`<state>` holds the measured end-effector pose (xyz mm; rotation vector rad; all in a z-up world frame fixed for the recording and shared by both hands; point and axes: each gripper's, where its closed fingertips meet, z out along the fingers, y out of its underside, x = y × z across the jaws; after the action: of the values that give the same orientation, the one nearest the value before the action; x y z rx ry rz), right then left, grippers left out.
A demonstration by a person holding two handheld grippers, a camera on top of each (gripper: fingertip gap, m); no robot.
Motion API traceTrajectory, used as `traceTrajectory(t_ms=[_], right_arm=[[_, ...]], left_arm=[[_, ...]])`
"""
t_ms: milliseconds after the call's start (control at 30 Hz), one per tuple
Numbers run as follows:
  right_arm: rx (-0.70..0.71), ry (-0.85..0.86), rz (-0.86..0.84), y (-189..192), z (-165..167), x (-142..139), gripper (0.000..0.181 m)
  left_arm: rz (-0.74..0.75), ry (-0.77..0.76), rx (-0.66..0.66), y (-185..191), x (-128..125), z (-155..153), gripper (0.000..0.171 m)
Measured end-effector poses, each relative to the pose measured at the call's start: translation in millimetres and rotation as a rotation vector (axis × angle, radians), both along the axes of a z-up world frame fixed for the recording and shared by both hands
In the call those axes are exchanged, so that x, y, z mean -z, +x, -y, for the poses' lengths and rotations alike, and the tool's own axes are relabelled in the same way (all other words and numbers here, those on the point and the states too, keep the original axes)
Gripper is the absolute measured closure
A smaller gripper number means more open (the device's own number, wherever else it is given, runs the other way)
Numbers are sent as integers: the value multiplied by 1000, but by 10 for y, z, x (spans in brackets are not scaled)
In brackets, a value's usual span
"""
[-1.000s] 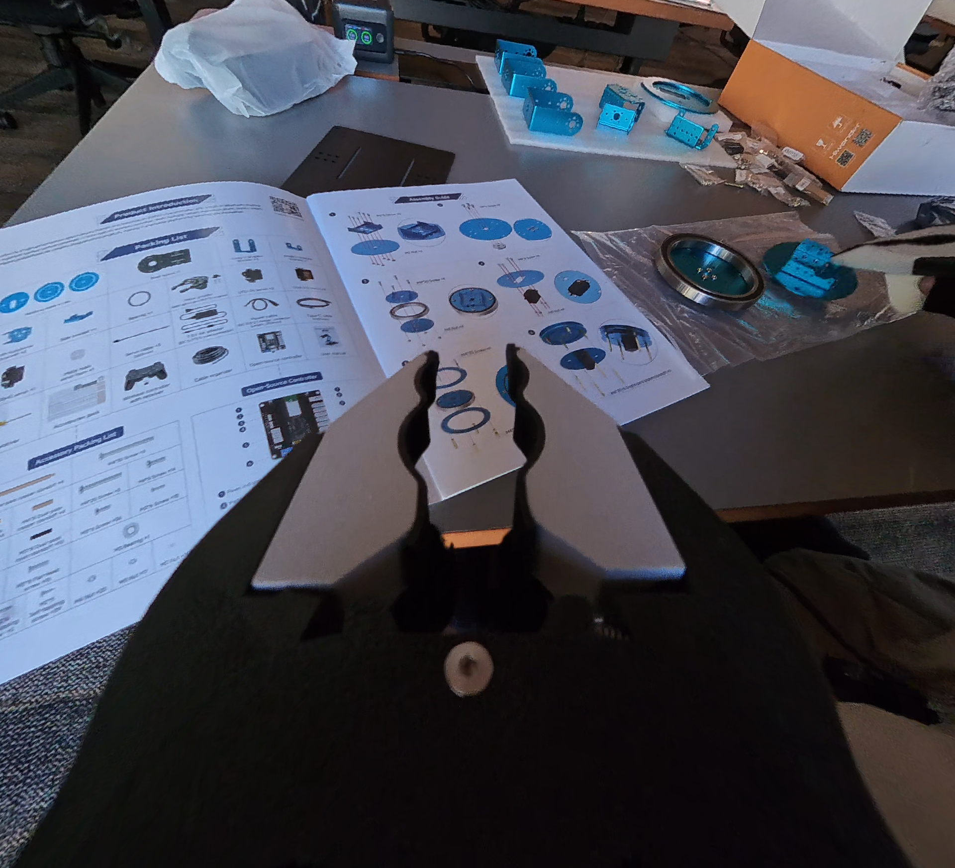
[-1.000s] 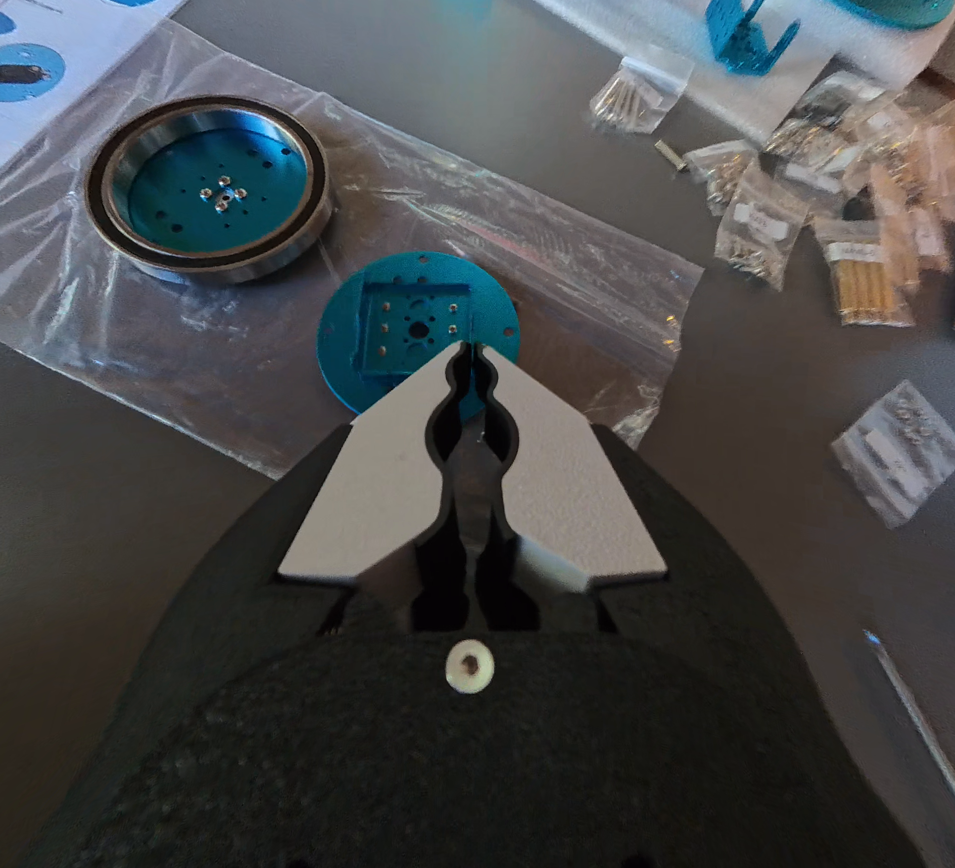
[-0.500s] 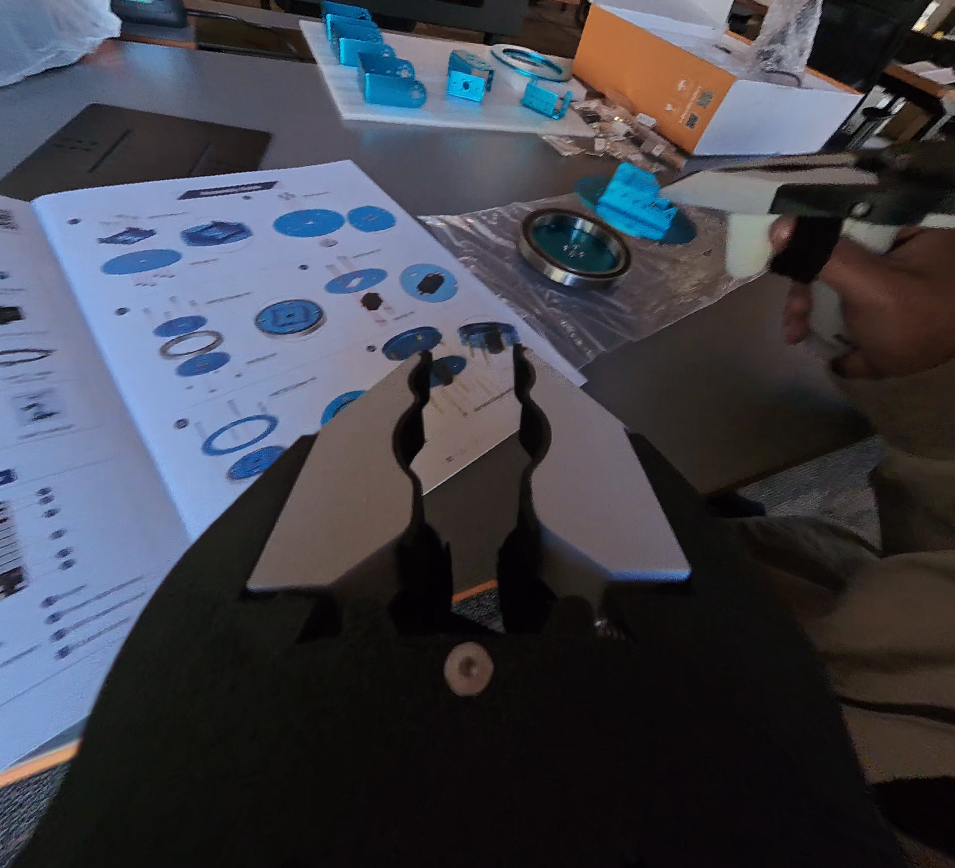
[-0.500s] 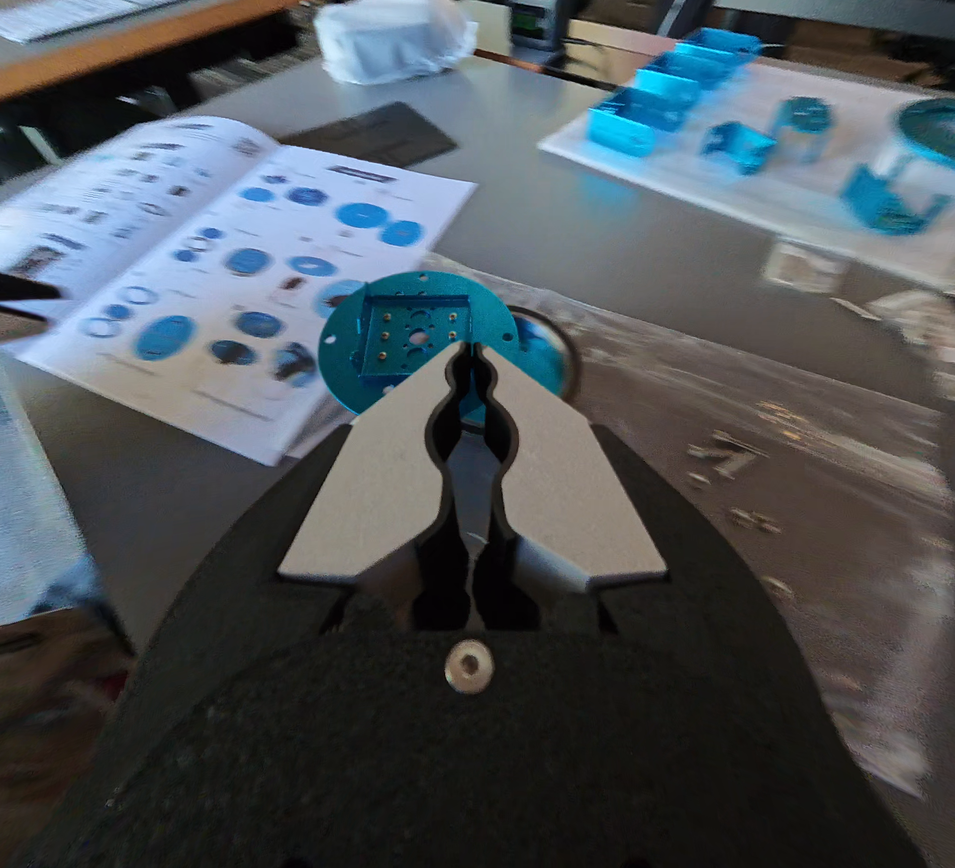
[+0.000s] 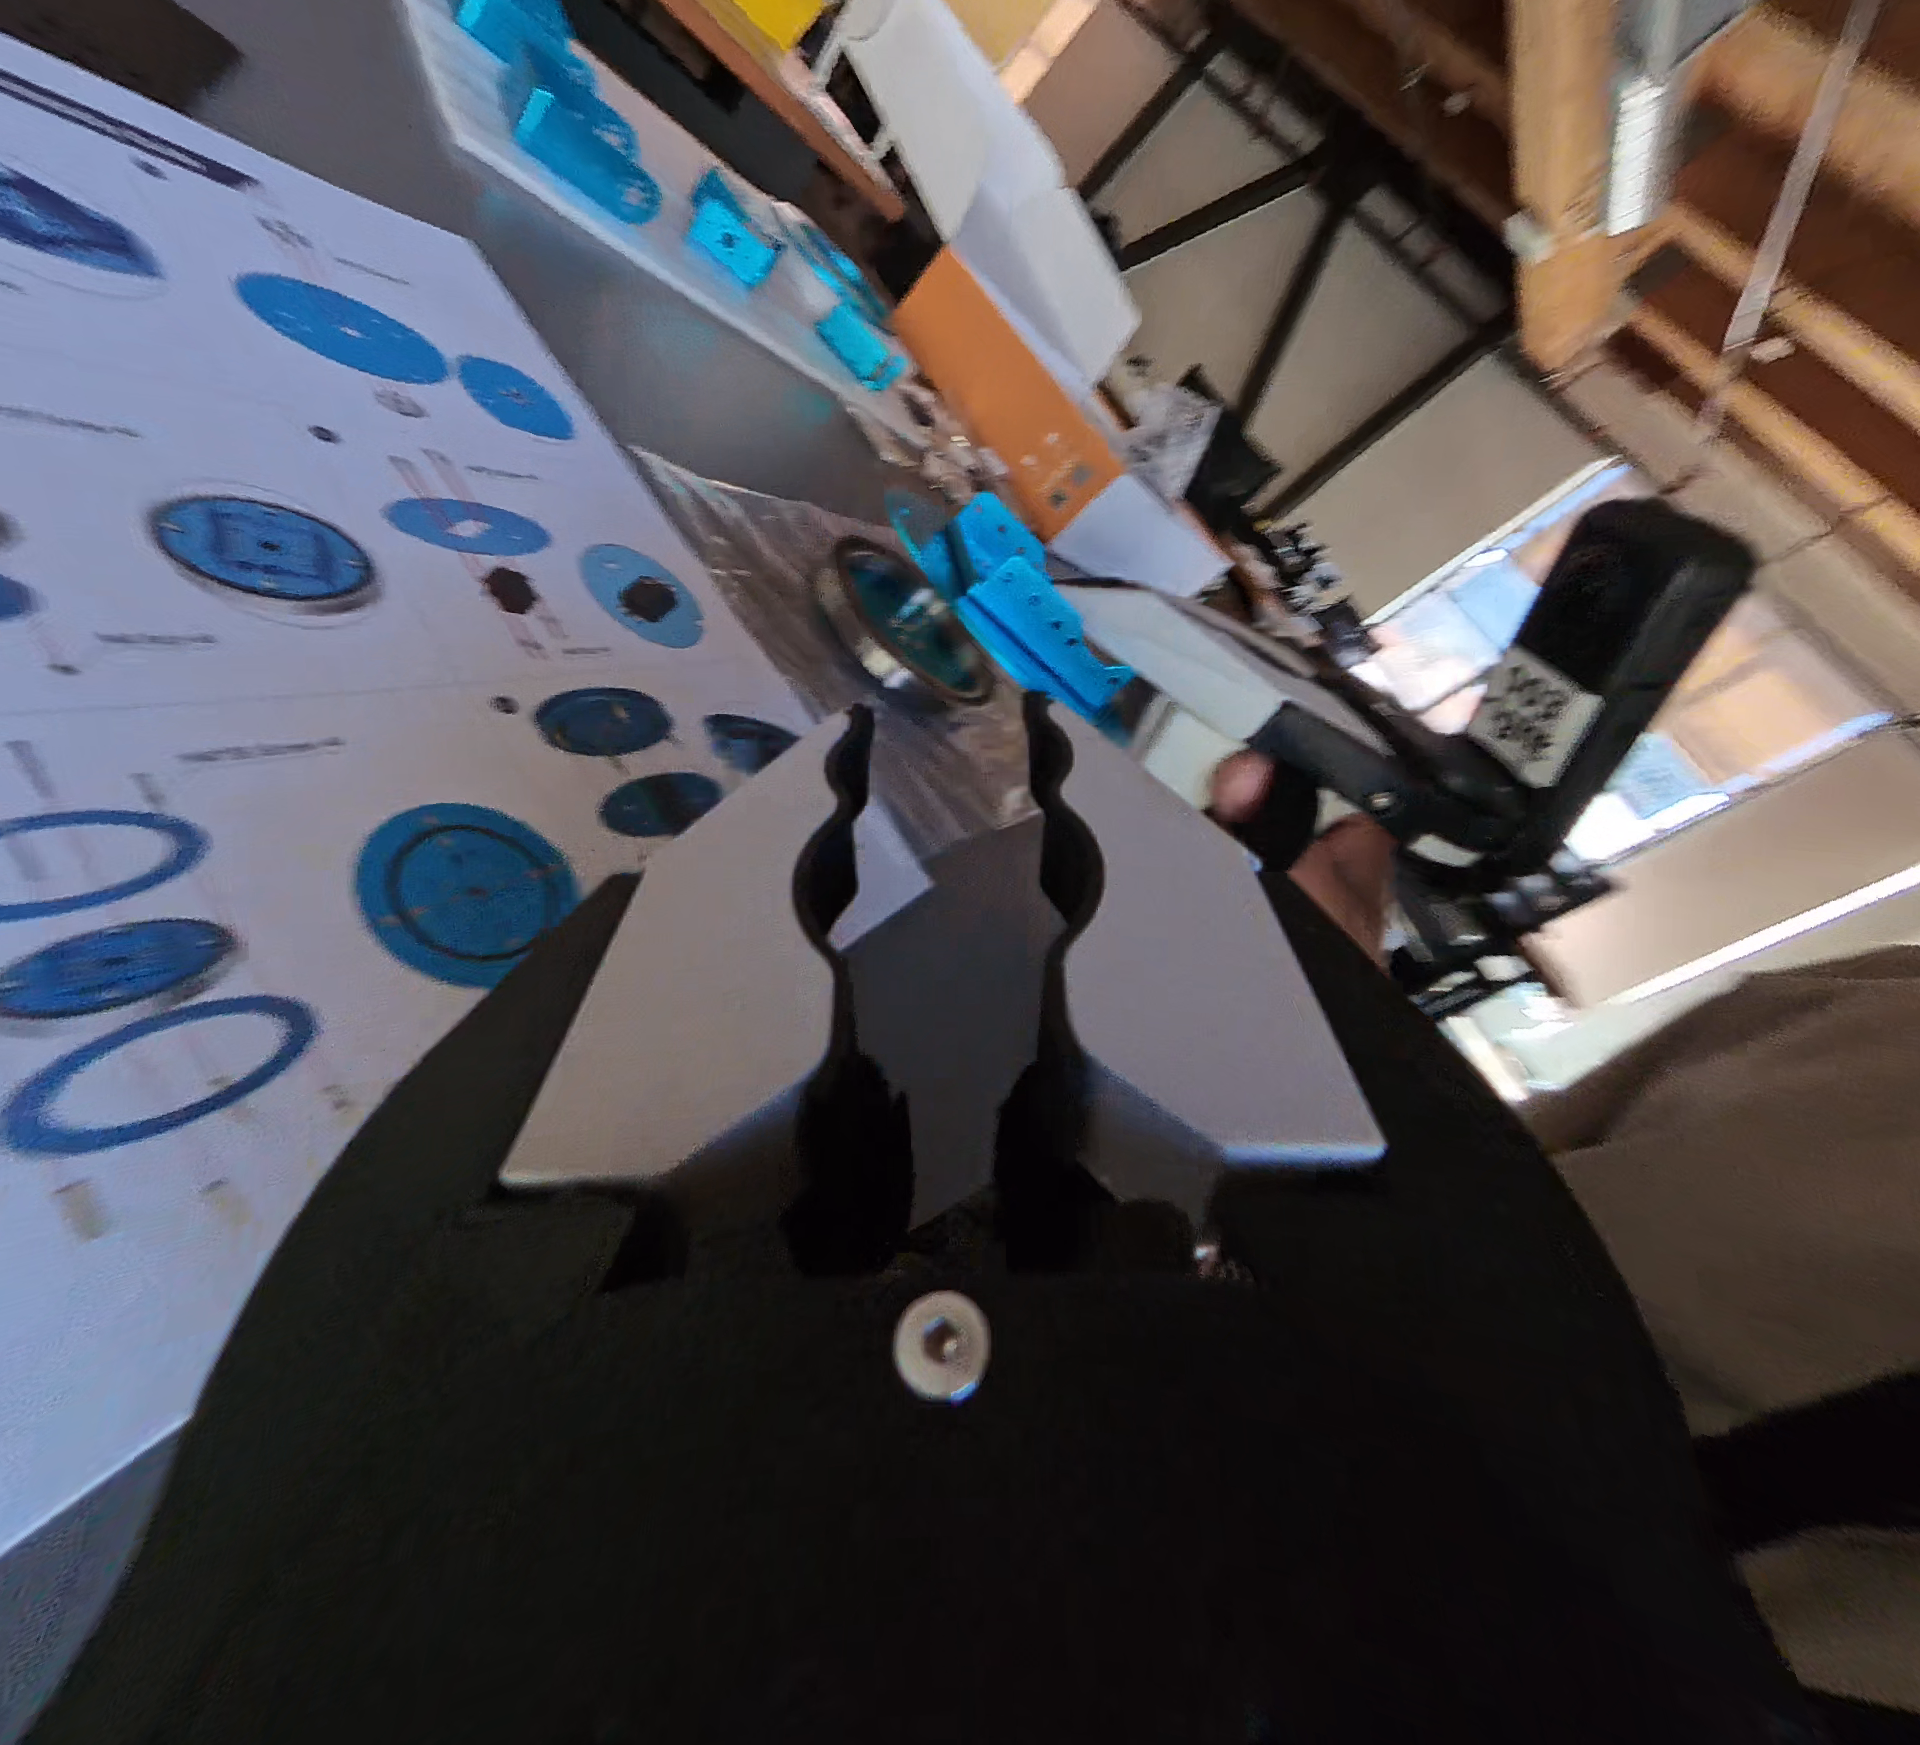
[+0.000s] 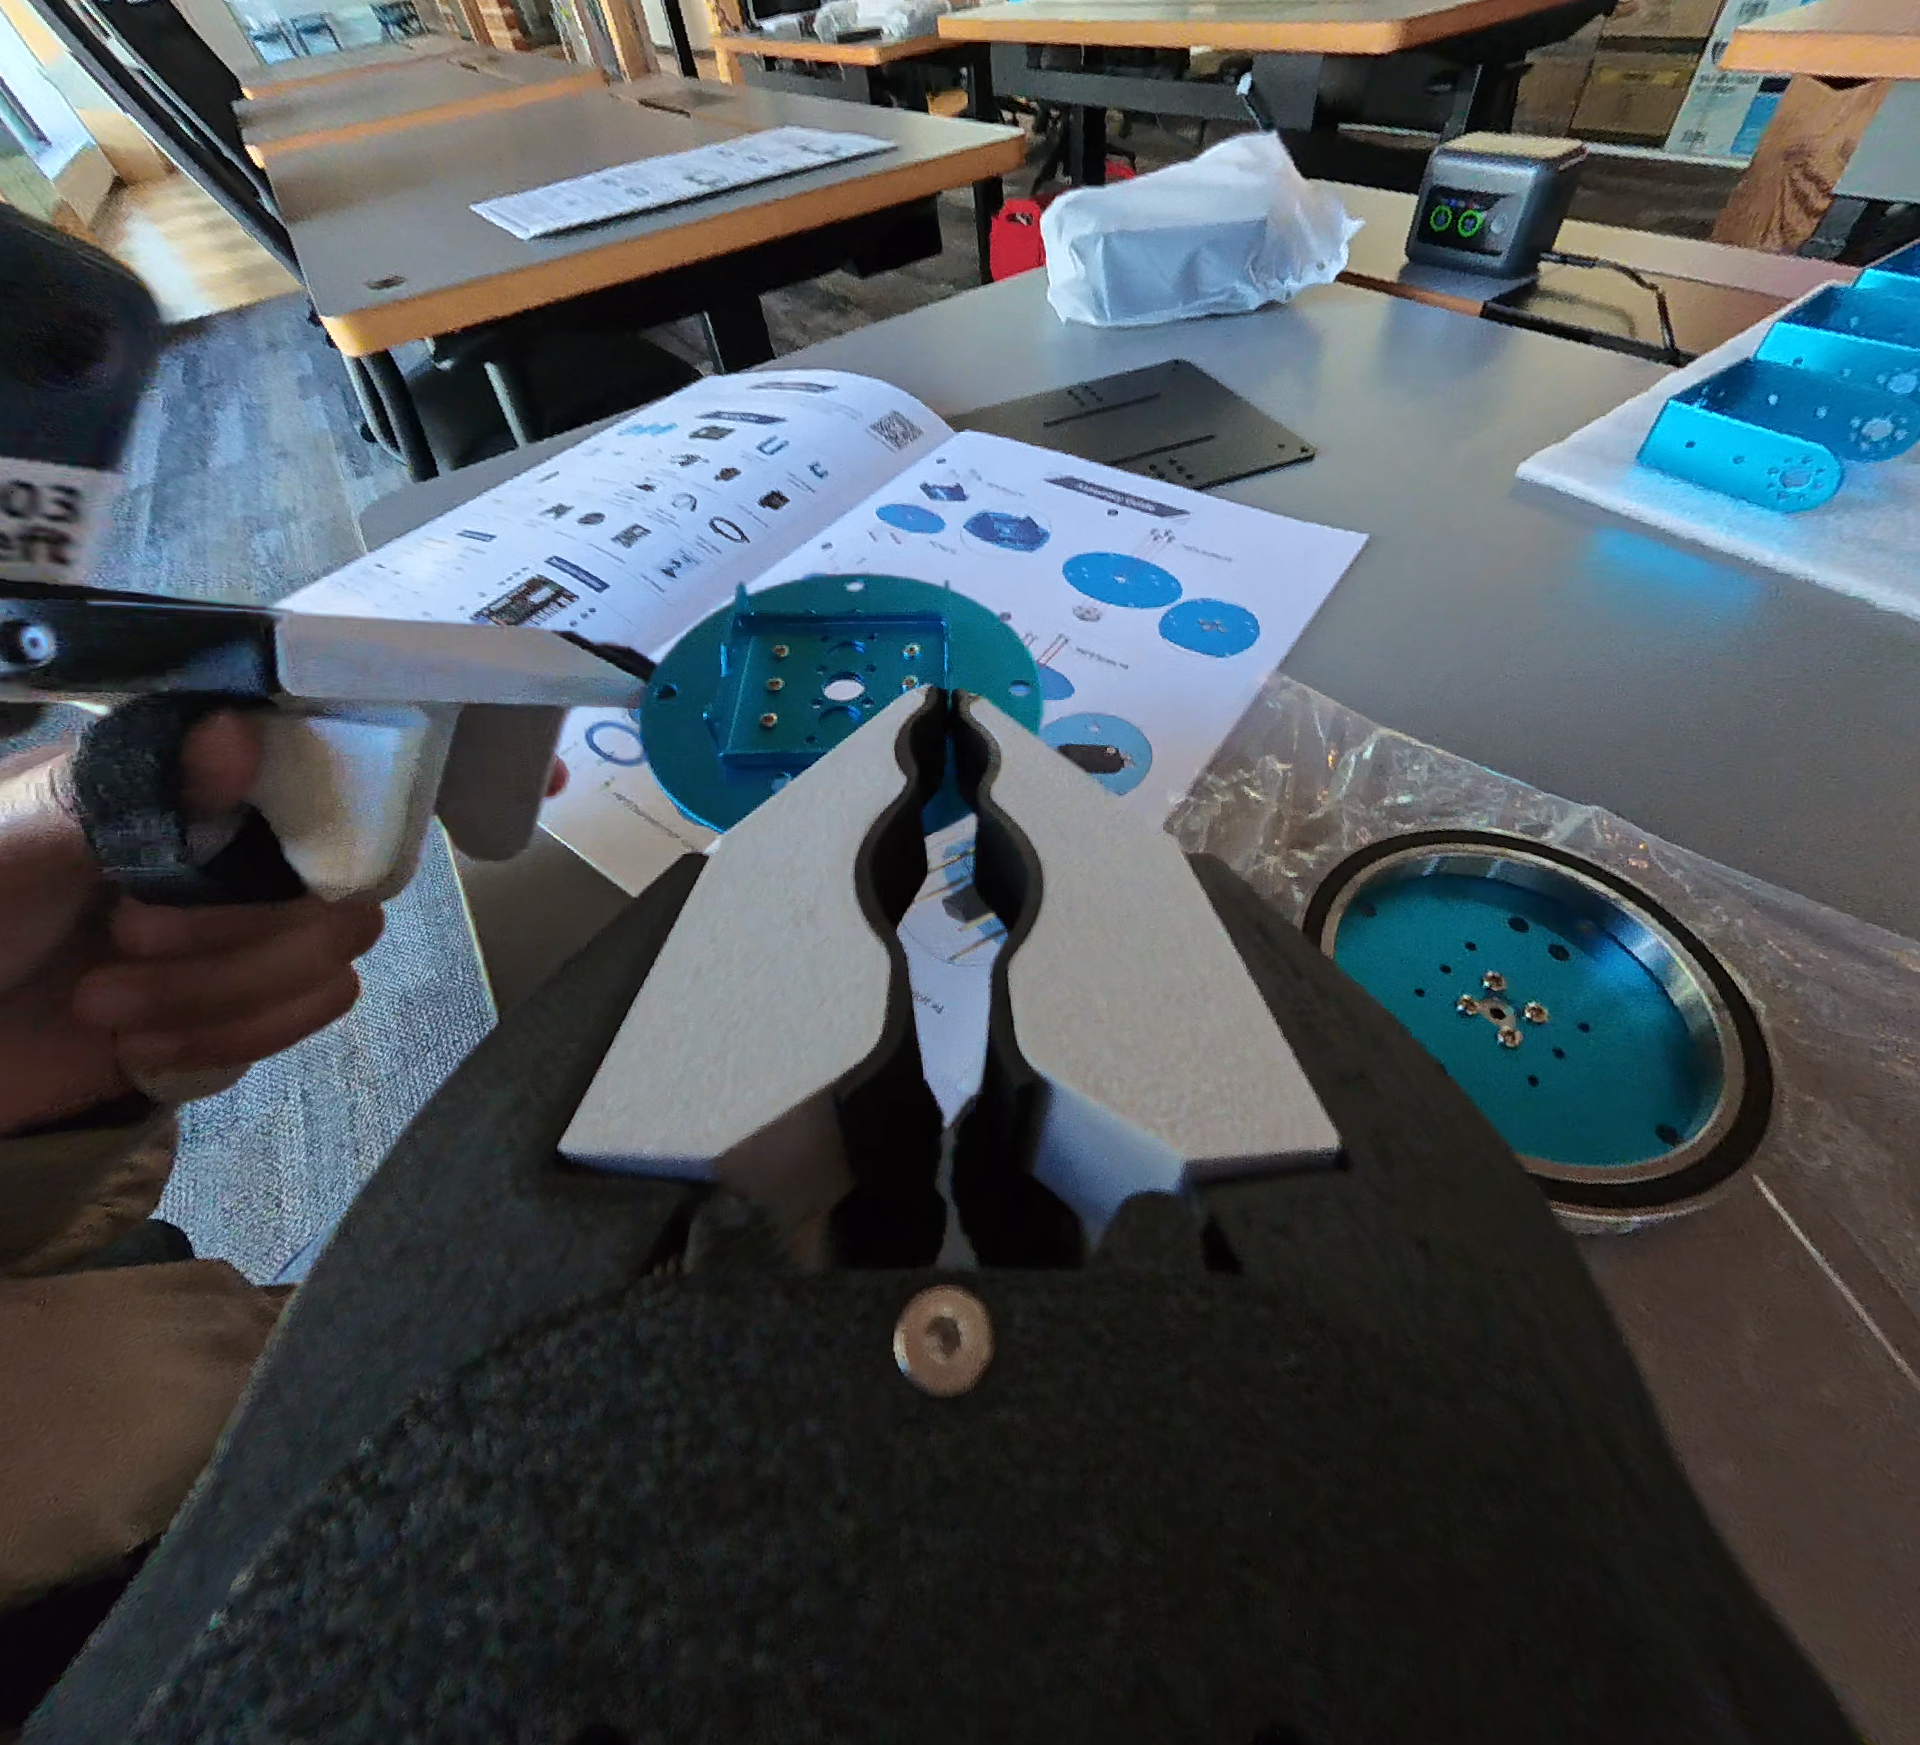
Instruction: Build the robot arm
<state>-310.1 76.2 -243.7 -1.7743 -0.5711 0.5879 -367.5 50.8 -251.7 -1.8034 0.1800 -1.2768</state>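
My right gripper [image 6: 945, 700] is shut on the near rim of a blue metal disc with a square bracket on it [image 6: 831, 687], held in the air over an open manual [image 6: 831, 490]. My left gripper [image 5: 945, 719] is open and empty, rolled to one side, its tips just short of the disc [image 5: 997, 604]. In the right wrist view the left gripper [image 6: 623, 677] comes in from the left and its tip reaches the disc's left edge. A steel ring with a blue plate inside [image 6: 1527, 1009] lies on a clear plastic sheet [image 6: 1351, 791] to the right.
The grey table [image 6: 1455, 573] also bears a black plate [image 6: 1143, 438], a white foam tray with blue brackets [image 6: 1766, 490], a white bag [image 6: 1184, 241] and an orange and white box [image 5: 1008, 407]. A hand [image 6: 156, 968] holds the left gripper. More tables stand behind. The tips of one gripper are about 7 cm away from the tips of the other.
My right gripper has lifted the blue disc off the plastic sheet and swung it left over the manual. My left gripper has rolled sideways and moved toward the disc.
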Motion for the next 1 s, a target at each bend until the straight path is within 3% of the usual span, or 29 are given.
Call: traceTrajectory(t_ms=[133,267,400,467,567,667,833,1000], right_arm=[[10,47,23,-7,8,-44,181],[-10,43,1,-46,57,-38,181],[-65,55,12,-48,102,-4,180],[-193,73,16,-101,171,11,172],[-474,16,-42,-130,421,-51,133],[-691,38,-57,18,589,-237,118],[-900,301,240,205,494,-235,121],[-1026,356,227,96,549,-121,122]], left_arm=[[231,-66,105,106,-141,55,143],[285,-106,143,186,-126,62,165],[272,-147,167,173,-56,66,171],[260,-141,185,137,-48,80,171],[243,-130,234,112,-74,139,171],[244,-168,355,142,-114,242,171],[181,-270,544,245,-115,334,171],[198,-340,622,367,-179,302,171]])
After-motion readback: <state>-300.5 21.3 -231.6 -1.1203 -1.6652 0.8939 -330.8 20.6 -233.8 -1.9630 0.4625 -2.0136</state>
